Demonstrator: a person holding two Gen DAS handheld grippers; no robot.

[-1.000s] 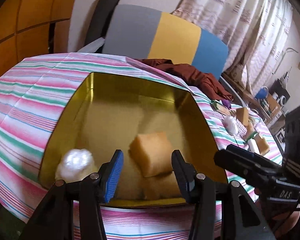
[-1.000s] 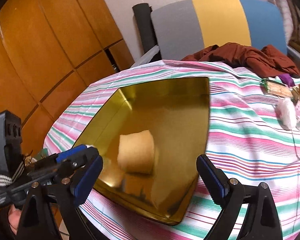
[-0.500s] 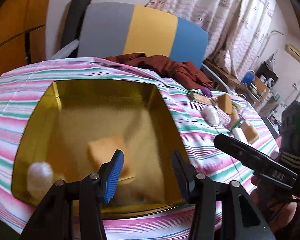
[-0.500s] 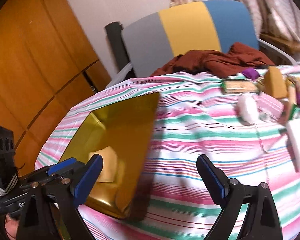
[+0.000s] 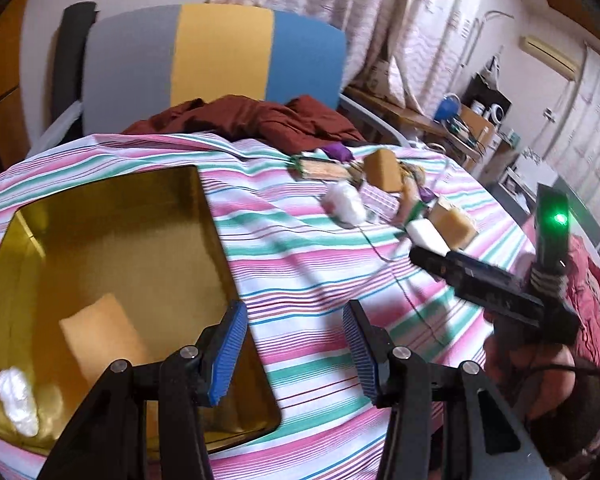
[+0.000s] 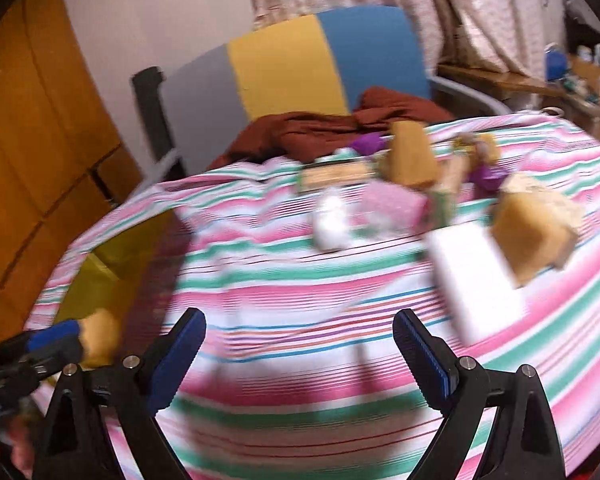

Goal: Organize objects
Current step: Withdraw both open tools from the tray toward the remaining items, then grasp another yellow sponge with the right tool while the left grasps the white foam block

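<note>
One striped cloth point(image 5: 300, 240) in pink, green and white covers the tabletop and fills most of both views. Behind it, at the top centre of each frame, stands a chair back point(image 5: 220, 52) in grey, yellow and blue, with a dark red garment point(image 5: 252, 120) bunched at its foot. A gold tin tray point(image 5: 204, 208) sits at the left of the left wrist view, holding a tan sponge point(image 5: 100, 332) and, in its lower left corner, a white cotton ball point(image 5: 18, 404). At the upper right of that view lies a cluster of small things: two more tan blocks point(image 5: 384, 168), a white block point(image 5: 426, 234), another cotton ball point(image 5: 344, 204) and a pink packet point(image 5: 376, 200). The right wrist view is blurred. The left gripper point(image 5: 294, 354) is about half open with nothing between its pads, over the cloth beside the tray. The right gripper point(image 6: 300, 360) is spread wide and empty.
</note>
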